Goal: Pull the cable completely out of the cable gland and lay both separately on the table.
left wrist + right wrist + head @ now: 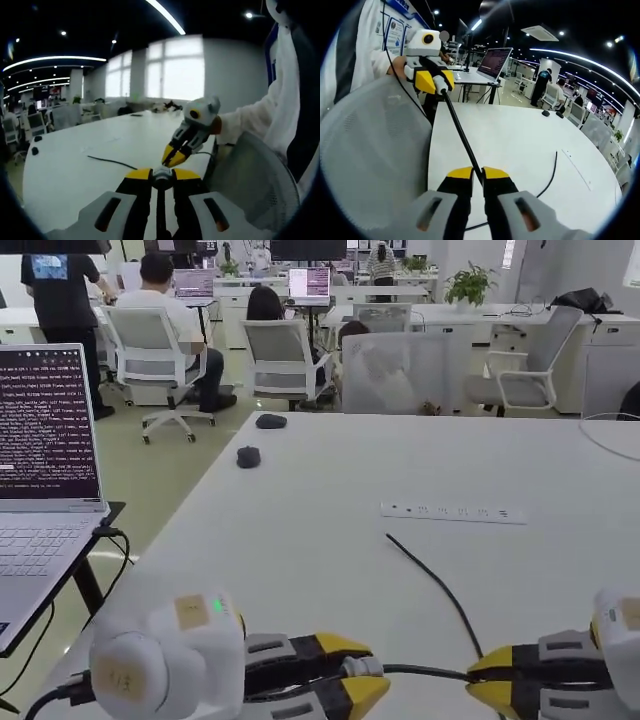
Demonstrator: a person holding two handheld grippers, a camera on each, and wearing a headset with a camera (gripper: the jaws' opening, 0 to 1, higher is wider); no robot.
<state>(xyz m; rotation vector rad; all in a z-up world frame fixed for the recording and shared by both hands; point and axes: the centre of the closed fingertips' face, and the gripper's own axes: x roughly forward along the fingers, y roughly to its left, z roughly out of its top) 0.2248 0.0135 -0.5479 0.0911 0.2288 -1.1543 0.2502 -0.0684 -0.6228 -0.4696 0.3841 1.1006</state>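
- The left gripper (366, 672) hangs over the near edge of the desk (300, 540). Its jaws are closed almost fully on the small grey gland (440, 88), which sticks out past the yellow tips. Clamping that hard part likely gives a fixed anchor to pull against.
- The right gripper (481, 176) faces it along the same near edge. Its jaws are pinched tight on the black cable (440, 585), close beside the gland.
- The two grippers point at each other, so the stretch of cable between them is short, straight and in line with the gland's bore. That probably lets it slide out instead of binding.
- Past the right gripper, the cable trails loose across the desk toward its middle. It ends short of the power strip (452, 511).
- The cable is not yet out, and both parts are held just above the desk, so neither has been laid down.
- The surface around them is bare, with the mouse (248, 456) near the left edge and the laptop (45, 440) off to the left on its own stand, so there is room to set the two parts down apart.
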